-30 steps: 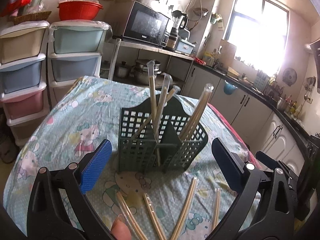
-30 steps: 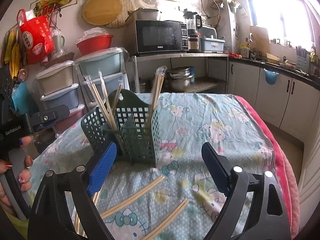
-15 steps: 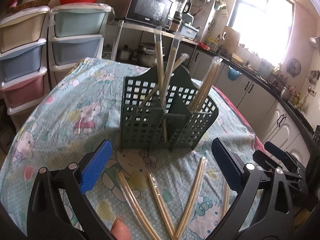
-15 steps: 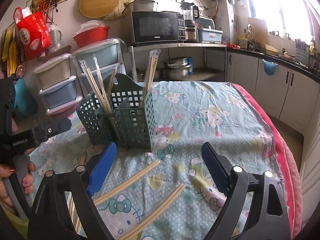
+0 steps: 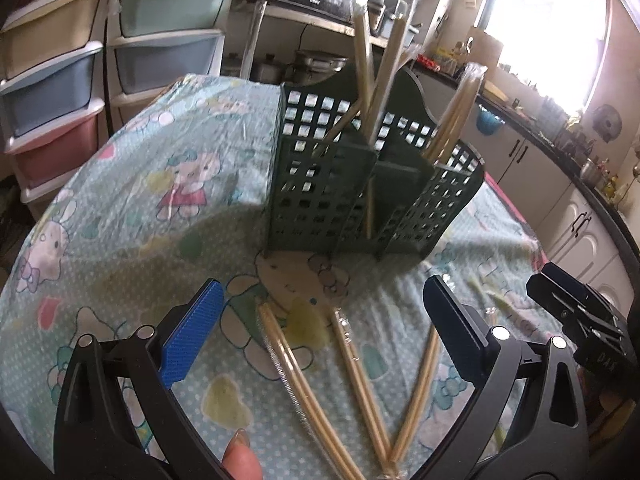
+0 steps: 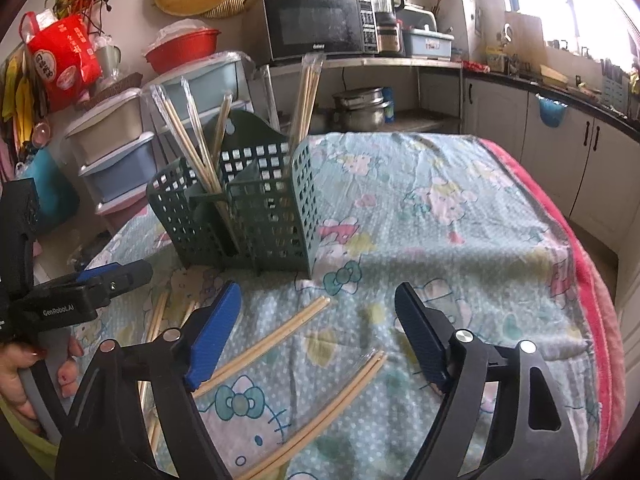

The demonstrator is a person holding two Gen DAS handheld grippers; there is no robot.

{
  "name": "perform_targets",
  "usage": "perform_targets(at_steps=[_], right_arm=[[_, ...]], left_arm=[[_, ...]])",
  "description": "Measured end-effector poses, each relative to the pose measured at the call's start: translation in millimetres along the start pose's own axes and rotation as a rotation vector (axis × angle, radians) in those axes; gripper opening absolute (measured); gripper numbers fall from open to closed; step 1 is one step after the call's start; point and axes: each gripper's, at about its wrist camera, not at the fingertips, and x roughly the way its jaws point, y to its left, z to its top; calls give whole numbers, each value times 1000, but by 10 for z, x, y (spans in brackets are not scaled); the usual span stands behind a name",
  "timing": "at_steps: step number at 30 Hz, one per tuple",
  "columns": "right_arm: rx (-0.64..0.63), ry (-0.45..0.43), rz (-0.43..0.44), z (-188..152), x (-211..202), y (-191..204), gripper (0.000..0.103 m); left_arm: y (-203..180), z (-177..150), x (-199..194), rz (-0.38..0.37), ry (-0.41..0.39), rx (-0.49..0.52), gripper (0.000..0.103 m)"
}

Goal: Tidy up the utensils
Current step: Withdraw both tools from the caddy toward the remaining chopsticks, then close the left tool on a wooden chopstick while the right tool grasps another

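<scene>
Though unseen from the left: microwave (image 6: 318, 24) behind green caddy (image 6: 248, 208).

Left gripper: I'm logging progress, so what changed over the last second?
The left gripper came lower and closer to the wrapped chopstick pairs on the tablecloth; the right gripper dipped toward its own loose pairs. Both stayed open and empty. The green holder and its upright chopsticks stayed put.
</scene>
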Motion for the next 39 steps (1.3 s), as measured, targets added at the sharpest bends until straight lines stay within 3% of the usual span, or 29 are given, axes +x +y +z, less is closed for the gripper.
perform_targets(at_steps=[10,15,17,22,32,39], right_arm=[[-11,119,23,-28,421,104,61],[18,174,32,-28,587,75,56],[30,194,36,-31,646,61,54],[67,241,53,-23,778,11,51],[118,294,60,9,993,-66,49],[82,302,8,17,1117,-14,38]], left_arm=[[136,-95,238,10,71,-11,92],[195,-119,332,-13,107,-36,80],[216,-137,366,-19,126,-46,67],[261,-157,435,-26,157,-66,55],[358,-146,487,-22,166,-97,49],[409,-111,530,-6,163,-105,42]])
